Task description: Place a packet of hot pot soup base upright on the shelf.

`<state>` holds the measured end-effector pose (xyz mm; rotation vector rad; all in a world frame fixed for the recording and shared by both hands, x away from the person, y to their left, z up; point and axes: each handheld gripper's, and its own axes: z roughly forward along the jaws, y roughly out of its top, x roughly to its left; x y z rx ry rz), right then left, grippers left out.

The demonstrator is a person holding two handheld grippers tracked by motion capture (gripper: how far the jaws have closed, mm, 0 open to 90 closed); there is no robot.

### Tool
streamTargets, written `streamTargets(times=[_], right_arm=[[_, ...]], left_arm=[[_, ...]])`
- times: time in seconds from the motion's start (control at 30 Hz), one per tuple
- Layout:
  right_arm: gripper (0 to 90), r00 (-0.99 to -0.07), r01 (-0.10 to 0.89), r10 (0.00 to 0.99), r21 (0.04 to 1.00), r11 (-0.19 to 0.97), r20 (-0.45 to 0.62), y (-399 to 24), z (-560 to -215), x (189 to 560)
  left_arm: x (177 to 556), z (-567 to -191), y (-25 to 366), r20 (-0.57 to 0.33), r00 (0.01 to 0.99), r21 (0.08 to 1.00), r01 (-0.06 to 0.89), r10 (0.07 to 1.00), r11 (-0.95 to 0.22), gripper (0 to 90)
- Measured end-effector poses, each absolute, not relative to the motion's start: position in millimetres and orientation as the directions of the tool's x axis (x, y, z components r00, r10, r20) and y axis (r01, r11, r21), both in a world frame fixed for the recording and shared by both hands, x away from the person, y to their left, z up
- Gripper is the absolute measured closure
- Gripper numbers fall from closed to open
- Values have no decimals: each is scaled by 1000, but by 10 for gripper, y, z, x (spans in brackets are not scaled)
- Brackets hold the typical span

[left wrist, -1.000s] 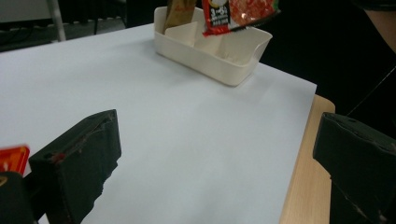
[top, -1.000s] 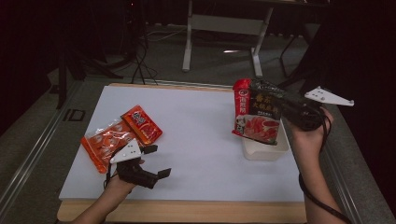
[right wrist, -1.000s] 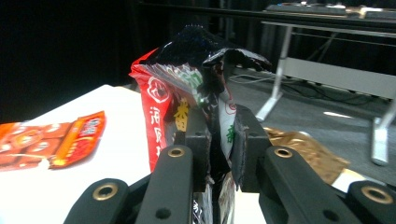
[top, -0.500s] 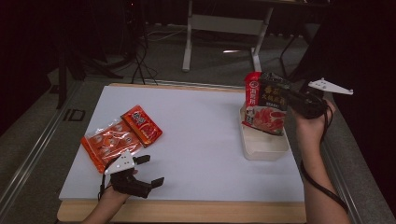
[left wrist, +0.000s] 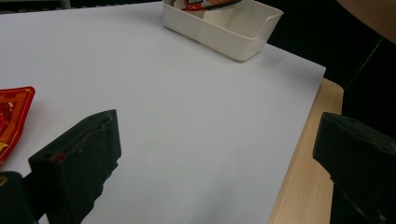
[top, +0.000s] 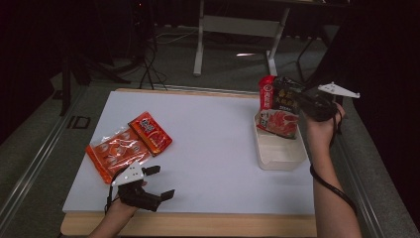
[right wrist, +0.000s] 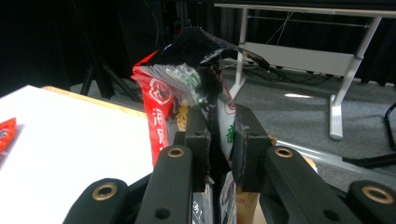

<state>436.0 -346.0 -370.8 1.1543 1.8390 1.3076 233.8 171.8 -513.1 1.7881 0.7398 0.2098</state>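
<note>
Fingers [right wrist: 205,135] of the right gripper [top: 297,101] are clenched on a red and black snack packet [top: 277,106], which hangs upright over the white bin [top: 280,153] near the table's right edge, its lower end inside the bin. By the near left corner of the table [top: 213,144] the left gripper [top: 161,182] hovers with jaws spread wide, grasping nothing, just beside two orange packets [top: 126,146].

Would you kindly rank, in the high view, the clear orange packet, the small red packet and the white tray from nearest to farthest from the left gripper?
From the left gripper, at the table's near edge:
1. Clear orange packet, just beyond it, to the left.
2. Small red packet, farther back, overlapping the first packet.
3. White tray, far across on the right.
</note>
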Motion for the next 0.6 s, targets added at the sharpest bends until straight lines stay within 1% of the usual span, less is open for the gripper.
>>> streamTargets(times=[0.17,0.37,0.43,0.5,0.6], right_arm=[[778,-472,313,882,936,162,5,-3410,-3823,4425],[767,-491,305,869,946,107,60,-3457,-3940,4413],[758,-520,303,851,947,105,73,-3455,-3965,4425],[756,-533,300,844,946,121,61,-3428,-3975,4427],[747,-523,308,849,945,108,74,-3408,-3998,4420]], left_arm=[[2338,-5121,1716,-218,791,914,370,571,-164,12],[2358,-5159,1729,-236,787,907,390,570,-162,12],[2356,-5154,1730,-231,789,908,385,570,-165,13],[2351,-5154,1733,-232,788,910,383,570,-159,12],[2357,-5165,1739,-229,784,907,387,578,-166,13]])
